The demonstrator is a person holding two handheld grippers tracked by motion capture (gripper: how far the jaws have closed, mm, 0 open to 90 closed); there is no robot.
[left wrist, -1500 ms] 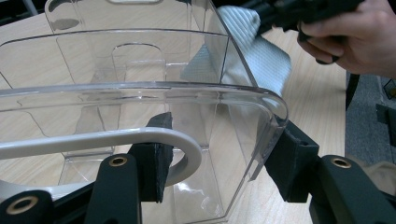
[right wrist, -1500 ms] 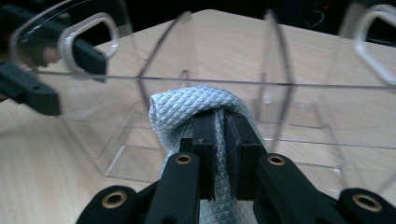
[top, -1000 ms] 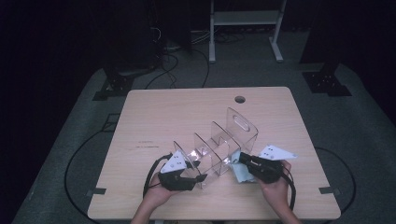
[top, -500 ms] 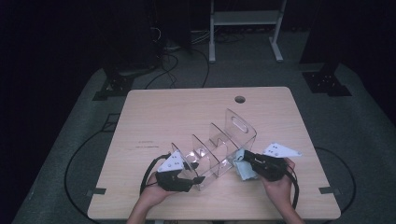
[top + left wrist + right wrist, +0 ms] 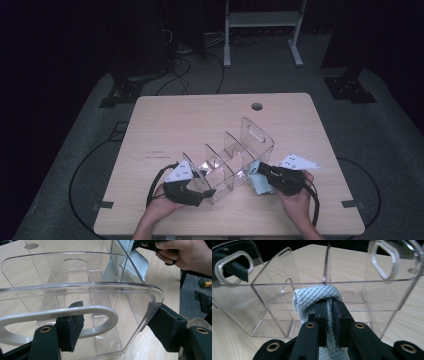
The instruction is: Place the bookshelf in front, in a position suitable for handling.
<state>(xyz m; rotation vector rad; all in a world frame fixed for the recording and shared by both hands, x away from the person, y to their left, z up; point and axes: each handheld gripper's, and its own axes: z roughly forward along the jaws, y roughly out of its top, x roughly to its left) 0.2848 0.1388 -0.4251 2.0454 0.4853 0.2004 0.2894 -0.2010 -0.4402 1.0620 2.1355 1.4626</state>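
Looks like a lab or recording studio, not a home. Pale wood table (image 5: pixel 200 120) w/ cable hole (image 5: pixel 257 106) lit alone on grey carpet (image 5: pixel 80 150), surroundings dark. Beyond the grippers, far side of table: black stand bases (image 5: pixel 350 90), loose cables (image 5: pixel 175 65), white metal frame legs (image 5: pixel 262 30). Tape marks on floor (image 5: pixel 102 206) near the table's front corners.

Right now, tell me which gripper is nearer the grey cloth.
Right. The right gripper is clamped on the grey cloth, pressing it against the clear organizer's side; the left gripper sits at the organizer's opposite end.
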